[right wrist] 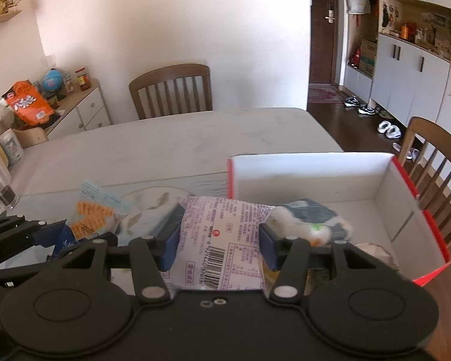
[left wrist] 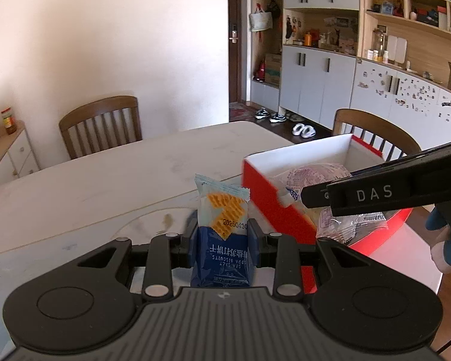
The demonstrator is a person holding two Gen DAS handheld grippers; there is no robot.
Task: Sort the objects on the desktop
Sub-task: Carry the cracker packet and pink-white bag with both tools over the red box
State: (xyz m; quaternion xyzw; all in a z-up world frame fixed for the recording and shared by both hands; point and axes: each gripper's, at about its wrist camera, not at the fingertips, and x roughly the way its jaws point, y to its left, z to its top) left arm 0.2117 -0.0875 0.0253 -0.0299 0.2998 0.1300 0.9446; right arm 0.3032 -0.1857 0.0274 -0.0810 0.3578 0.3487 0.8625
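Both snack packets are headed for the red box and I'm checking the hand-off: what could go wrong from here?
1. The left tongs pinch only the biscuit packet's lower half; its top might flop or slip.
2. The purple packet in the right tongs hangs near the red box's wall and might catch it.
3. The tongs are close together and could bump.

The lower end of the biscuit packet [left wrist: 222,240] is hidden behind the left gripper [left wrist: 222,237] body. The red box [left wrist: 273,207] has its near corner masked by the right gripper [left wrist: 315,195], itself cut off at the frame's right edge. In the right wrist view, a dark packet [right wrist: 309,219] inside the box is motion-blurred, its print unreadable.
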